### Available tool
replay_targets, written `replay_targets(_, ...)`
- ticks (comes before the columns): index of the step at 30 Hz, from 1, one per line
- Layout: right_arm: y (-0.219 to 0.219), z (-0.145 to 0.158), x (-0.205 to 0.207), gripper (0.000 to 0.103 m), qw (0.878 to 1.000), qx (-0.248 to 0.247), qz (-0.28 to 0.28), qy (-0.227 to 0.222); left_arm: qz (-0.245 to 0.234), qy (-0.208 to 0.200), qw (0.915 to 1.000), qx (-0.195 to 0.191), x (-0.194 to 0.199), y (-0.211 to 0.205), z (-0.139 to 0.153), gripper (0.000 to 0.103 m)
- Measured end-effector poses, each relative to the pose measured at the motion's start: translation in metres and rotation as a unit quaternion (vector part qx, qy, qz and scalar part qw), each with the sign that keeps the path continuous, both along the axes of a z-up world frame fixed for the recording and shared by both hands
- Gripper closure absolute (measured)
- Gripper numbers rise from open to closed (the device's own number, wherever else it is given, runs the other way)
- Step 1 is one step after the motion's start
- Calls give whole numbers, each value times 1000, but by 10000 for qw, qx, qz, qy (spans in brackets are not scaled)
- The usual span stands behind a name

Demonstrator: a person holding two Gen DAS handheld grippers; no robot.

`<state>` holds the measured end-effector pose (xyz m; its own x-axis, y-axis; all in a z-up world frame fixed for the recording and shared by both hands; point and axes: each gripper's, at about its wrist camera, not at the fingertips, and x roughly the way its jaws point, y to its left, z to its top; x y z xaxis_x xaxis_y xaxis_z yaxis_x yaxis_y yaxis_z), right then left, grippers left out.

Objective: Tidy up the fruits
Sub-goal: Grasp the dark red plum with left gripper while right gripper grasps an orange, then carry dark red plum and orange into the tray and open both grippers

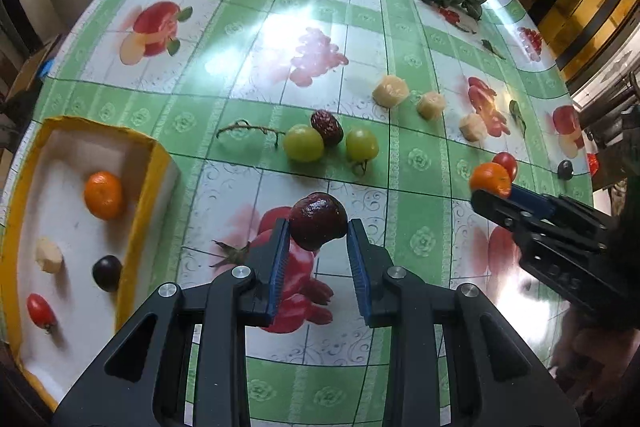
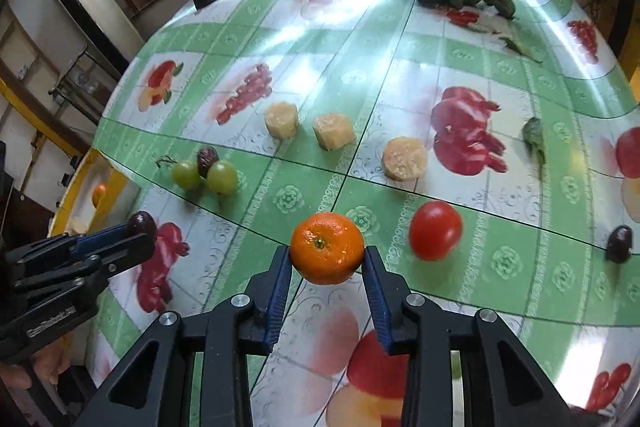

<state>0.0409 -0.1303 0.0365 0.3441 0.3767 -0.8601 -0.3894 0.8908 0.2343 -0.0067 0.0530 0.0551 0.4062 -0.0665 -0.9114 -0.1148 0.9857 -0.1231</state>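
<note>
left gripper (image 1: pixel 318 237) pinches dark fruit (image 1: pixel 318 221) | right gripper (image 2: pixel 326 259) pinches orange (image 2: pixel 327 247) | box (image 1: pixel 150 179) at nine o'clock | carry slowly, drop gently (don't squeeze)

Right gripper (image 1: pixel 490 193) body, left wrist view: raised lettering, partly legible, roughly "DAS"; too blurred to confirm.
Left gripper (image 2: pixel 140 227) body, right wrist view: small white label strip, print too small to read.
Tablecloth (image 1: pixel 248 39): printed fruit pictures only, no words.
Elsewhere: nothing legible.
</note>
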Motion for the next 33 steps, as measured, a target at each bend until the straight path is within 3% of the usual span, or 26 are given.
replay_targets(13, 26, 42, -38, 68, 9995, 41, 111, -289, 144, -330, 9991, 240, -22, 27, 28, 75)
replay_targets(33, 123, 54, -69, 68, 9945, 73, 984, -364, 958, -411, 9934, 475, -57, 122, 36, 75)
